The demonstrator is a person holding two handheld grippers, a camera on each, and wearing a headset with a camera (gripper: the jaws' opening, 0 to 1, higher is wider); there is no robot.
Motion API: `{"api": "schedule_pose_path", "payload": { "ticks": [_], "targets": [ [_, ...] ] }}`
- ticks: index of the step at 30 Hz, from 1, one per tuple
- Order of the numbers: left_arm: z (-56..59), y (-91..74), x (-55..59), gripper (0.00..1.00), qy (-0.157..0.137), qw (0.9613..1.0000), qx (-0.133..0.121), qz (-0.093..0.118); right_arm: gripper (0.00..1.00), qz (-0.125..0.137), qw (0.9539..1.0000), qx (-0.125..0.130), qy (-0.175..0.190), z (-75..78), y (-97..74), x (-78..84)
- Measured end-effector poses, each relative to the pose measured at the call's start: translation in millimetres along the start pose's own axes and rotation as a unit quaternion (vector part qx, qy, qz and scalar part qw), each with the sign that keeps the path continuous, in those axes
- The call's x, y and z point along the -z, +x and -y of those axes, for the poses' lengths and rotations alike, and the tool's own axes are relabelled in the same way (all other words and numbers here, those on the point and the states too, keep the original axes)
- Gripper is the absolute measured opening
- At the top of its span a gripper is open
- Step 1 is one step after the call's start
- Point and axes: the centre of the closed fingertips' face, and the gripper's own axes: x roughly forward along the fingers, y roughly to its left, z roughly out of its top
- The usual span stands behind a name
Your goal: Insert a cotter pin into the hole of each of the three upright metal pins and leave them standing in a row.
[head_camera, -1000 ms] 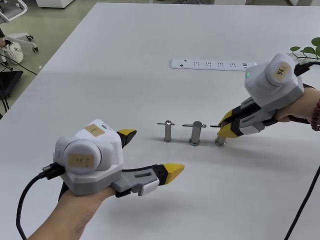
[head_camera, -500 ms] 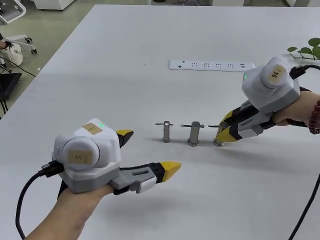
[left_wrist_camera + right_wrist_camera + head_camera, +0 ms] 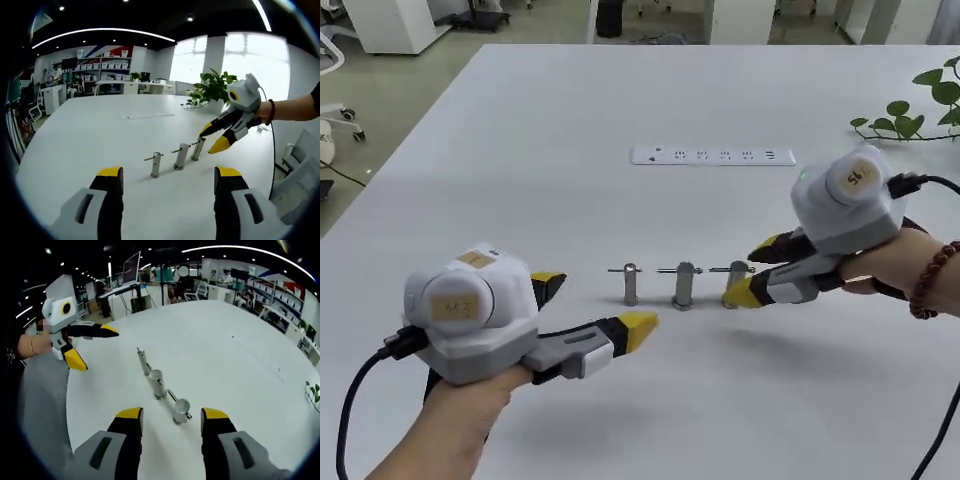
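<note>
left gripper (image 3: 593, 303): we're holding it spread and empty toward the desk's (image 3: 620, 120) near edge | right gripper (image 3: 752, 268): hanging released, tips just by the end one of three metal pins (image 3: 683, 285) standing mid-desk | right gripper view's showing cotter pins (image 3: 171, 394) crossing them

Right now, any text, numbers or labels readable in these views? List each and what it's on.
"5…": handwritten on the round tan sticker on the right gripper's white housing; the rest is too blurred.
Second round tan sticker, on the left gripper: handwritten marks, too blurred to read.
Small tan sticker on top of the left gripper: unreadable.
Long white power strip: no legible marking.
Three upright metal pins: no text.
</note>
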Motion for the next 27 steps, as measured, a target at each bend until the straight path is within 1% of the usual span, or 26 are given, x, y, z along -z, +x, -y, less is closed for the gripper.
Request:
{"api": "schedule_pose_path", "payload": {
  "ticks": [2, 3, 4, 5, 7, 9, 11, 12, 13, 15, 16, 17, 18, 19, 21, 22, 25, 26, 27],
  "targets": [
    [-3.2, 0.5, -1.3, 0.71, 0.002, 1.0000, -0.006, -0.001, 0.45, 0.013, 0.9998, 0.012, 0.009, -0.9, -3.9, -2.6],
    [-5.4, 0.9, -1.5, 0.71, 0.002, 0.9999, -0.010, -0.004, 0.47, 0.024, 0.9992, 0.026, 0.020, 0.1, -7.3, -4.6],
    [-6.7, 1.2, -1.6, 0.71, 0.004, 0.9999, -0.012, -0.006, 0.48, 0.029, 0.9988, 0.033, 0.024, -0.1, -9.1, -5.4],
    [-8.0, 1.0, -2.3, 0.71, 0.005, 0.9999, -0.015, -0.006, 0.49, 0.041, 0.9977, 0.039, 0.037, -1.7, -12.0, -7.3],
    [-8.4, 0.6, -3.8, 0.71, 0.003, 0.9999, -0.016, -0.005, 0.52, 0.052, 0.9955, 0.052, 0.060, -2.5, -16.3, -7.6],
    [-9.2, 0.1, -5.1, 0.71, 0.001, 0.9998, -0.017, -0.003, 0.54, 0.068, 0.9937, 0.057, 0.068, -5.7, -19.2, -9.0],
    [-9.4, -0.6, -5.3, 0.71, -0.002, 0.9998, -0.018, -0.004, 0.54, 0.067, 0.9928, 0.075, 0.065, -8.5, -21.2, -3.3],
    [-9.5, -0.7, -5.0, 0.71, -0.002, 0.9998, -0.017, -0.004, 0.55, 0.069, 0.9922, 0.077, 0.070, -11.3, -20.9, -1.9],
    [-9.7, -1.1, -4.5, 0.71, 0.000, 0.9998, -0.018, -0.006, 0.56, 0.085, 0.9896, 0.080, 0.084, -14.2, -20.7, -2.6],
    [-10.0, -2.6, -3.0, 0.71, 0.006, 0.9997, -0.021, -0.011, 0.58, 0.103, 0.9843, 0.078, 0.120, -20.1, -20.7, -1.6],
    [-10.2, -3.2, -2.8, 0.72, 0.008, 0.9997, -0.022, -0.011, 0.58, 0.109, 0.9823, 0.081, 0.129, -21.4, -21.3, -1.6],
    [-9.7, -4.3, -2.6, 0.72, 0.011, 0.9996, -0.023, -0.011, 0.59, 0.116, 0.9801, 0.090, 0.134, -21.6, -23.2, -0.3],
    [-9.1, -4.9, -2.5, 0.73, 0.013, 0.9996, -0.023, -0.011, 0.60, 0.119, 0.9796, 0.093, 0.133, -23.4, -24.4, 0.0],
    [-8.7, -5.6, -2.4, 0.73, 0.018, 0.9995, -0.025, -0.010, 0.60, 0.124, 0.9783, 0.102, 0.131, -25.1, -26.3, 1.3],
    [-8.6, -6.3, -1.8, 0.74, 0.025, 0.9992, -0.027, -0.013, 0.62, 0.124, 0.9776, 0.109, 0.130, -29.0, -27.4, 3.9],
    [-8.9, -7.1, -1.3, 0.75, 0.029, 0.9991, -0.029, -0.013, 0.63, 0.126, 0.9768, 0.117, 0.128, -30.7, -28.7, 5.1],
    [-8.2, -9.1, -0.9, 0.76, 0.030, 0.9990, -0.032, -0.012, 0.63, 0.129, 0.9745, 0.136, 0.123, -31.5, -31.1, 7.8],
    [-7.9, -9.6, -0.4, 0.76, 0.029, 0.9990, -0.033, -0.011, 0.63, 0.136, 0.9718, 0.143, 0.129, -29.9, -32.4, 8.7],
    [-7.4, -9.9, 0.1, 0.76, 0.029, 0.9990, -0.033, -0.013, 0.63, 0.138, 0.9707, 0.144, 0.134, -30.6, -33.0, 10.2]
  ]
}}
